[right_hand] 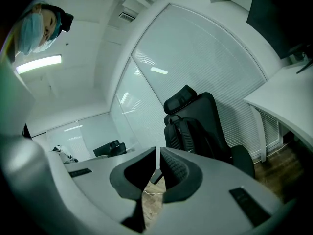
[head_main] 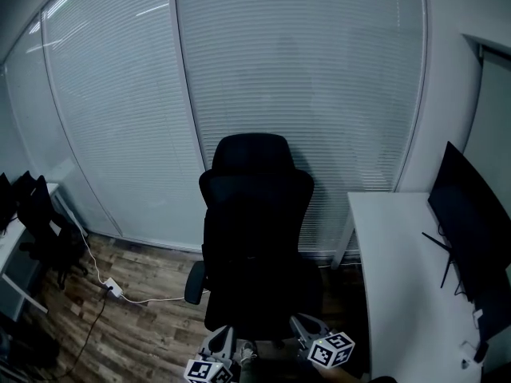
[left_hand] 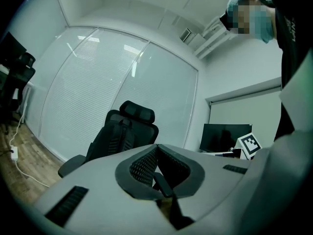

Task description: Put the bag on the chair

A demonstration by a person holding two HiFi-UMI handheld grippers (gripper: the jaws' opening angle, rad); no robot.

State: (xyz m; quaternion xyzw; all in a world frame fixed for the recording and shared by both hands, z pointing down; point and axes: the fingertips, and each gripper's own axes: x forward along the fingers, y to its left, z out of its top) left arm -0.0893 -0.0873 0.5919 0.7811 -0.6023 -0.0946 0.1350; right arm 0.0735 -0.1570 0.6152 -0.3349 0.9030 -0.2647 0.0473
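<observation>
A black office chair (head_main: 255, 238) stands in front of the blinds, seen from behind its seat front in the head view. A black backpack (right_hand: 188, 133) with its straps showing sits on the seat and leans against the backrest; it also shows in the left gripper view (left_hand: 116, 137). In the head view it blends into the dark chair. My left gripper (head_main: 224, 335) and right gripper (head_main: 303, 322) hang low at the chair's near edge, apart from the bag. Left gripper (left_hand: 157, 154): pads meet, nothing between them. Right gripper (right_hand: 157, 155): pads nearly touch and hold nothing.
A white desk (head_main: 391, 278) with a dark monitor (head_main: 471, 230) runs along the right. A power strip and cable (head_main: 112, 287) lie on the wood floor at left, near more black chairs (head_main: 40, 222). The glass wall with blinds (head_main: 303, 78) is behind the chair.
</observation>
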